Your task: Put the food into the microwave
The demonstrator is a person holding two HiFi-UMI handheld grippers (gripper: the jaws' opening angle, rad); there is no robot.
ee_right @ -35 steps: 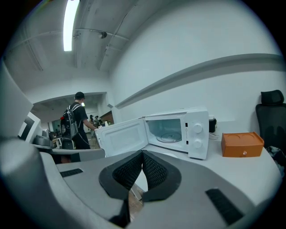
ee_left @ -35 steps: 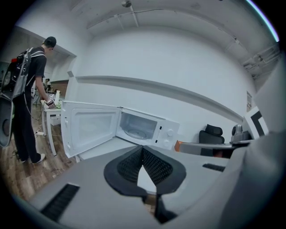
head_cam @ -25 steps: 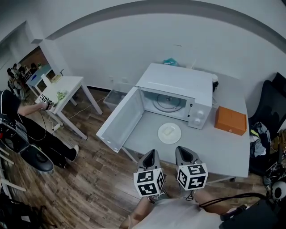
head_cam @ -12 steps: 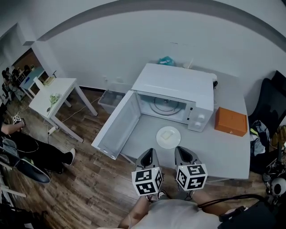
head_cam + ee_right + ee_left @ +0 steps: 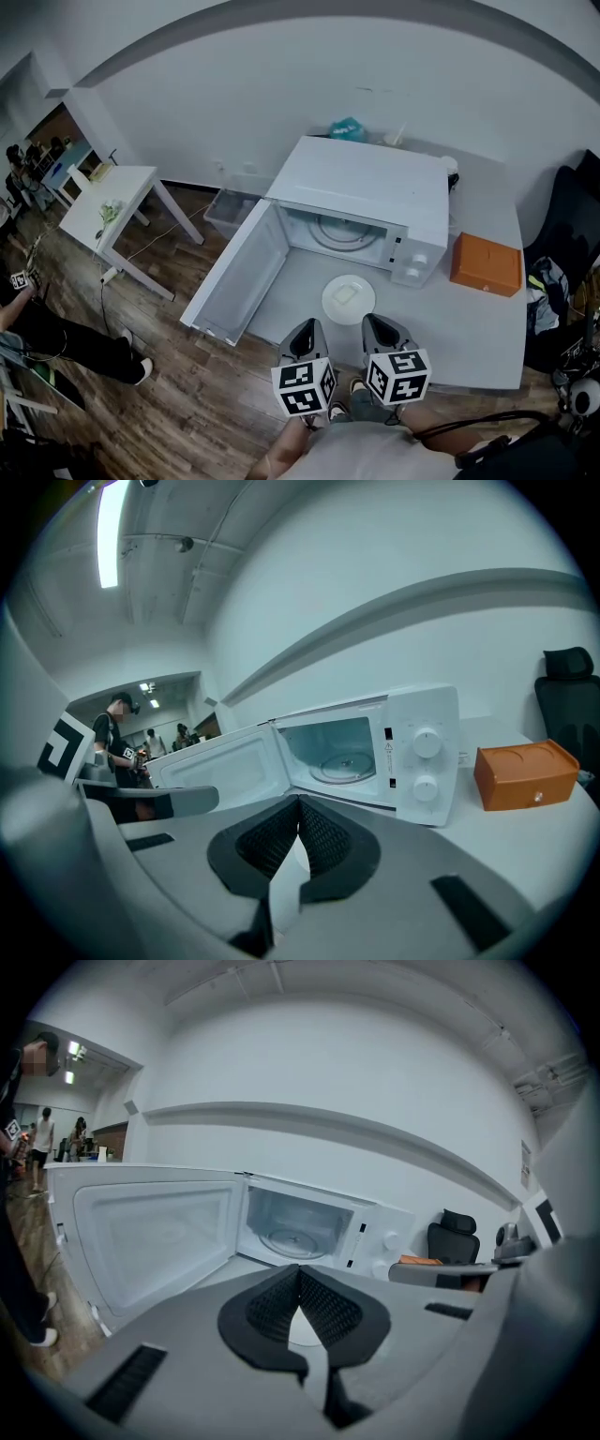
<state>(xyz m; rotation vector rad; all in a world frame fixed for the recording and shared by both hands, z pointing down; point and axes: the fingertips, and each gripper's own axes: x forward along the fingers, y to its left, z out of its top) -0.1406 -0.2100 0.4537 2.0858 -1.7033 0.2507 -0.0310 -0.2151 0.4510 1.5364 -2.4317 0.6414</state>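
A white microwave (image 5: 361,192) stands on the grey table (image 5: 469,328) with its door (image 5: 234,281) swung wide open to the left. The glass turntable (image 5: 339,227) inside has nothing on it. A white plate with a pale piece of food (image 5: 348,298) lies on the table just in front of the opening. My left gripper (image 5: 307,326) and right gripper (image 5: 375,322) hover side by side at the table's near edge, just short of the plate. Both are shut with nothing held. The left gripper (image 5: 300,1274) and the right gripper (image 5: 299,806) point at the open cavity.
An orange box (image 5: 485,263) sits on the table right of the microwave. A teal object (image 5: 349,128) lies behind the microwave. A white side table (image 5: 112,202) and a floor bin (image 5: 230,211) stand to the left. A person (image 5: 28,319) is at the far left, a black chair (image 5: 567,216) at the right.
The head view has shifted a little, so microwave and plate sit slightly lower-left in frame. Both grippers stay shut side by side. The person at the left has moved toward the frame's edge.
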